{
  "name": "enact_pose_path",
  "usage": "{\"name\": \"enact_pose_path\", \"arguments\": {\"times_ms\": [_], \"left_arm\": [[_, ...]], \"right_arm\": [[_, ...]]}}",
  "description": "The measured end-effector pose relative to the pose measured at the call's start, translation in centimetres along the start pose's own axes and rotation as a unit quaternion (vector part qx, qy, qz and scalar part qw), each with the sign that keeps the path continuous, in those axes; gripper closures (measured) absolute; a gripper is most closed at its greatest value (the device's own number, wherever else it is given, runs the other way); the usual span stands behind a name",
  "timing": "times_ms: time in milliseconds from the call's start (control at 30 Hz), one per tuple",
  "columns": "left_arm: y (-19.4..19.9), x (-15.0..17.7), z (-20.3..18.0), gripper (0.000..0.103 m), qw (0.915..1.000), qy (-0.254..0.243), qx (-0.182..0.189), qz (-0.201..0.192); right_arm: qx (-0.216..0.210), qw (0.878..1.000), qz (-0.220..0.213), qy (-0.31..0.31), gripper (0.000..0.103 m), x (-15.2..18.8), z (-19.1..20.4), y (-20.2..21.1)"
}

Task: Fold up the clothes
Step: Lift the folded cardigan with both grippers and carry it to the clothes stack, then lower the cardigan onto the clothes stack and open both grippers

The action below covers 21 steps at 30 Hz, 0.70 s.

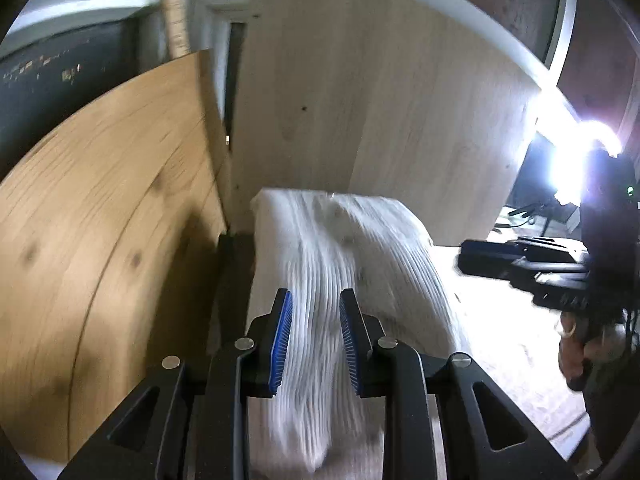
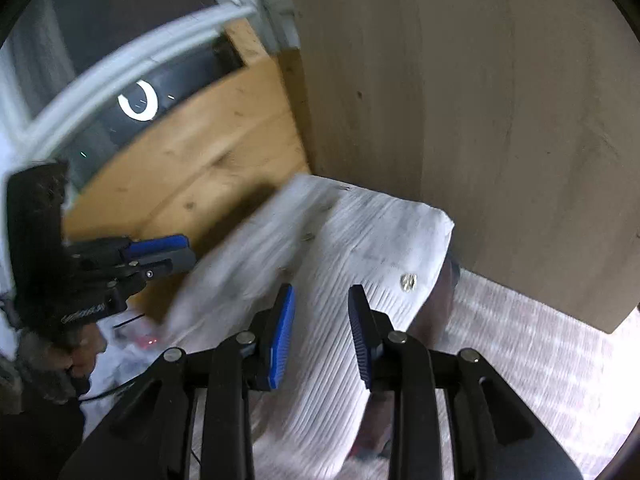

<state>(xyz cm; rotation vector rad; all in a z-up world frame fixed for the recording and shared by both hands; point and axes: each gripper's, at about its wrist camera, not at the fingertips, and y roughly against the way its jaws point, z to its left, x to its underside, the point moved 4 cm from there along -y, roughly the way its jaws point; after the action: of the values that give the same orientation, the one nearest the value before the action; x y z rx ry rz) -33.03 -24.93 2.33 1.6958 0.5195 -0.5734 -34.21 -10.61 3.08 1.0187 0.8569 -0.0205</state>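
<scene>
A folded white ribbed garment [image 1: 340, 248] with small buttons lies on a pale woven surface, its far end against upright wooden boards. My left gripper [image 1: 315, 294] is open just above its near part, and the cloth shows between the blue pads [image 1: 280, 344]. In the right wrist view the same garment [image 2: 360, 240] runs under my right gripper [image 2: 321, 290], which is open with nothing pinched. Each gripper shows in the other's view: the right gripper [image 1: 464, 258] off the garment's right side, the left gripper [image 2: 188, 250] at its left edge. Both views are blurred.
A tan pine board [image 1: 100, 220] stands at the left and a paler board [image 1: 380, 100] behind the garment. A bright lamp [image 1: 580, 152] glares at the right. A hand [image 1: 572, 344] holds the right gripper. A darker cloth edge [image 2: 448, 292] peeks from under the garment.
</scene>
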Motion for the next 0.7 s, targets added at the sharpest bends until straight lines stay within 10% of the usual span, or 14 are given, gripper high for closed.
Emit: {"name": "enact_pose_path", "arguments": {"times_ms": [233, 400, 533, 700], "left_arm": [[-6.2, 3.2, 2.3, 0.077, 0.9995, 0.011, 0.017, 0.022], [-3.4, 2.6, 2.1, 0.077, 0.9997, 0.019, 0.012, 0.012], [-0.2, 2.6, 0.4, 0.057, 0.9998, 0.005, 0.006, -0.017], [-0.5, 5.6, -0.7, 0.055, 1.0, -0.002, -0.006, 0.002]], "right_arm": [[-0.011, 0.999, 0.043, 0.004, 0.074, 6.3, -0.4, -6.2], [-0.057, 0.997, 0.018, -0.05, 0.074, 3.3, -2.1, -2.6], [-0.052, 0.996, -0.037, -0.055, 0.055, 1.3, -2.2, 0.1], [-0.002, 1.0, 0.017, 0.019, 0.055, 4.9, 0.6, -1.0]]}}
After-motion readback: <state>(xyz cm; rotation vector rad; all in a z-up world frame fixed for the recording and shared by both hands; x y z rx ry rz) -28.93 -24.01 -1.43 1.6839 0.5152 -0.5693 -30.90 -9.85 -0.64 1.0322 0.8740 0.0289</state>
